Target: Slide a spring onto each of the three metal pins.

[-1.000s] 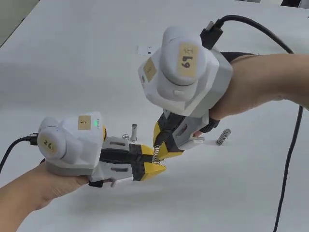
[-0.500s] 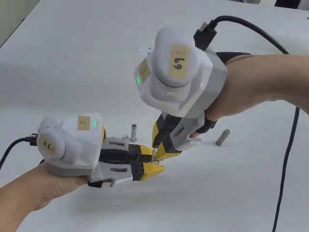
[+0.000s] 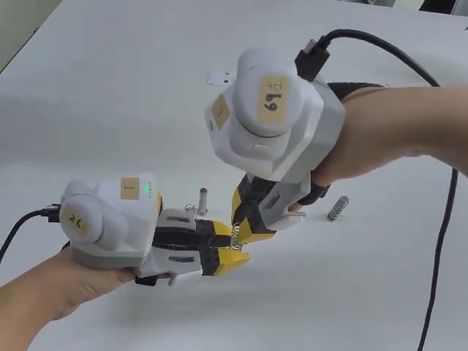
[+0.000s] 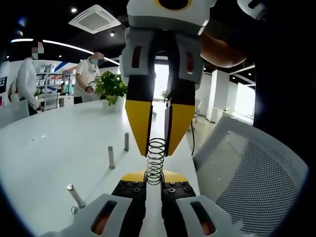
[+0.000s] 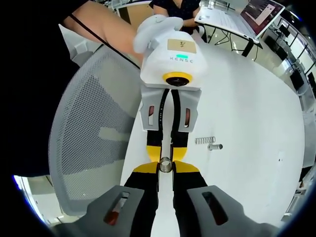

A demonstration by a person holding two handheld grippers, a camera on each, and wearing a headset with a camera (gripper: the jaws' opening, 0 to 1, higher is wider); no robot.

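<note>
The left gripper [image 3: 232,257] lies low and nearly level, and the right gripper [image 3: 245,232] comes down onto it from above, so the two pairs of yellow-tipped jaws meet tip to tip over the white table [image 3: 110,110]; the spring [image 3: 235,235] stands between them; the left gripper's jaws are drawn in to a narrow gap around its lower end, and the right gripper's jaws pinch its upper end; whether a pin sits inside the coils I cannot tell.

In the left gripper view the spring rises straight up from between that gripper's own jaw tips into the right gripper's jaws, which hang down from the top; off to the left of the jaws a far pin [image 4: 111,157] stands on the table, and a near pin [image 4: 75,194] leans, closer to the jaw bases.

In the right gripper view the spring shows end-on, a small ring held between the tips.

A loose spring [image 3: 337,208] lies flat on the table to the right of the right gripper's jaws, apart from them; a mesh chair [image 4: 247,168] stands beyond the table edge.
</note>
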